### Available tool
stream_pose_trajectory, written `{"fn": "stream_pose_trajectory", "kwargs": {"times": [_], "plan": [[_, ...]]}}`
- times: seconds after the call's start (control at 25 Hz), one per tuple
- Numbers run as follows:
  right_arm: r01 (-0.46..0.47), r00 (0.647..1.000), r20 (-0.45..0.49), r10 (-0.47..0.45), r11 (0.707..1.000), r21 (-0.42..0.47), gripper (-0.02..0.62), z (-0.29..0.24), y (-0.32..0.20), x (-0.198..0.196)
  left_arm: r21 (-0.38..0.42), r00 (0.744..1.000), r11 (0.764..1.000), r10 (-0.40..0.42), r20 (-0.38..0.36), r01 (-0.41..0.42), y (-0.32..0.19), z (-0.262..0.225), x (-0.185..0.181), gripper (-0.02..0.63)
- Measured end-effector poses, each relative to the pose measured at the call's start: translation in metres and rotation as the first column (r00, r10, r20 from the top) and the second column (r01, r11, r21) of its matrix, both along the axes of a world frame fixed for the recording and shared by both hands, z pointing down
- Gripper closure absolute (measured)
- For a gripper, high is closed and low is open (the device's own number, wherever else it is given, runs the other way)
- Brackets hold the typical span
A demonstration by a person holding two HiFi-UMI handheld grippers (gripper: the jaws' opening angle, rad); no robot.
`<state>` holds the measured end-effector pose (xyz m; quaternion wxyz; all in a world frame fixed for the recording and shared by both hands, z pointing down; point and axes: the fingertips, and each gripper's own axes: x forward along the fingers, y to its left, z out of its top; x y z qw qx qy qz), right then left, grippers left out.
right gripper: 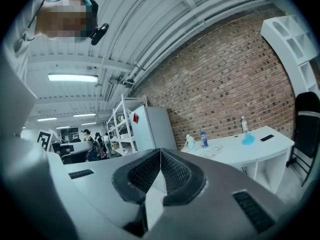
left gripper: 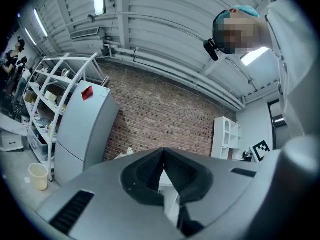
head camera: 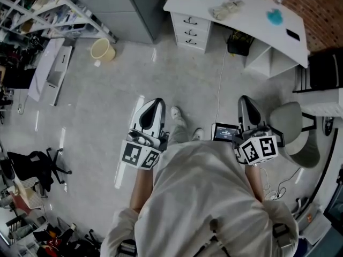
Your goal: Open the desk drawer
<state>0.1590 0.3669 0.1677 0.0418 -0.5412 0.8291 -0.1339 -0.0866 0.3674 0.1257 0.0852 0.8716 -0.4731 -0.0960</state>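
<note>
The white desk (head camera: 252, 16) stands far ahead across the grey floor, with its three-drawer unit (head camera: 190, 30) under the left end; all three drawers sit flush. I hold both grippers level in front of my body, several steps short of the desk. My left gripper (head camera: 156, 102) is shut with nothing between its jaws, and in the left gripper view its pads (left gripper: 163, 153) meet. My right gripper (head camera: 244, 99) is shut and empty too, its pads (right gripper: 160, 152) touching. The right gripper view shows the desk (right gripper: 250, 151) against the brick wall.
A grey cabinet (head camera: 134, 9) and a yellow bucket (head camera: 102, 48) stand left of the desk. A black bag (head camera: 239, 43) lies under it. A grey chair (head camera: 292, 133) is to my right, a tablet (head camera: 225, 131) by my feet, shelving (head camera: 43, 7) at far left.
</note>
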Motion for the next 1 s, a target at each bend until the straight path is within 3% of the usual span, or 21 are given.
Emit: {"fn": "stream_pose_trajectory", "kwargs": {"times": [0.56,0.8,1.0], "plan": [[-0.058,0.998,-0.034,0.057,0.998,-0.022,0.569,-0.006,-0.125,-0.059,-0.009,0.996,0.997,0.082,-0.026,-0.082,-0.142,0.000,-0.053,0.598],[-0.095,0.995,-0.020,0.094,0.995,-0.015,0.569,-0.006,-0.161,-0.086,0.004,0.991,0.991,0.132,-0.005,-0.132,-0.178,-0.001,-0.077,0.598],[-0.092,0.995,-0.036,0.091,0.995,-0.025,0.569,-0.006,-0.179,-0.103,-0.010,0.992,0.992,0.124,-0.023,-0.124,-0.201,0.002,-0.098,0.598]]}}
